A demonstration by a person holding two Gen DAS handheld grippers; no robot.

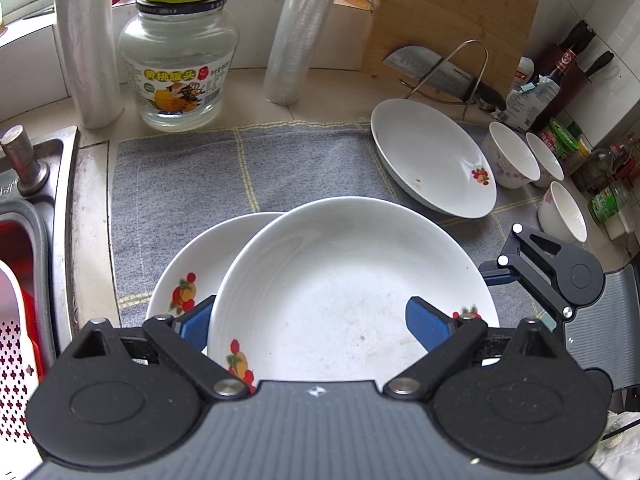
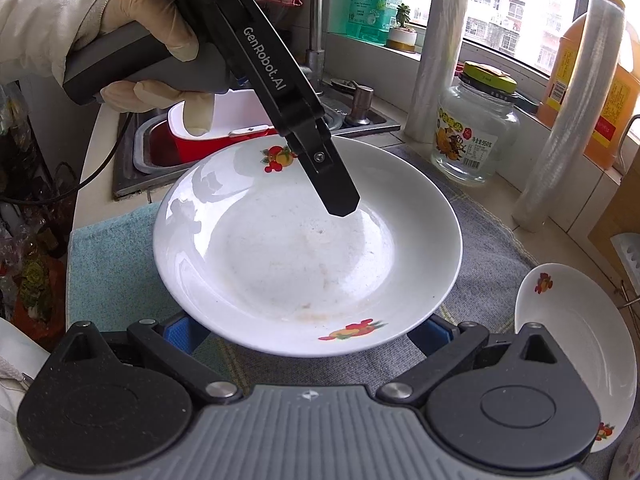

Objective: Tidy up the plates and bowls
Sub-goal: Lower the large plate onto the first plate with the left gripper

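The left gripper [image 1: 316, 322] is pinched on the near rim of the upper plate [image 1: 352, 280], which overlaps a lower plate [image 1: 192, 276] on the grey cloth [image 1: 240, 168]. The right gripper [image 2: 310, 334] is spread, its blue pads lying beneath that plate's rim. Beyond are seen a third plate [image 1: 432, 156], three bowls [image 1: 512, 156] and a glass jar [image 1: 178, 60].

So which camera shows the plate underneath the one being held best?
The left wrist view: the lower plate shows its left half and fruit print, overlapped by the held plate clamped in the left gripper. In the right wrist view the held plate hides it completely.
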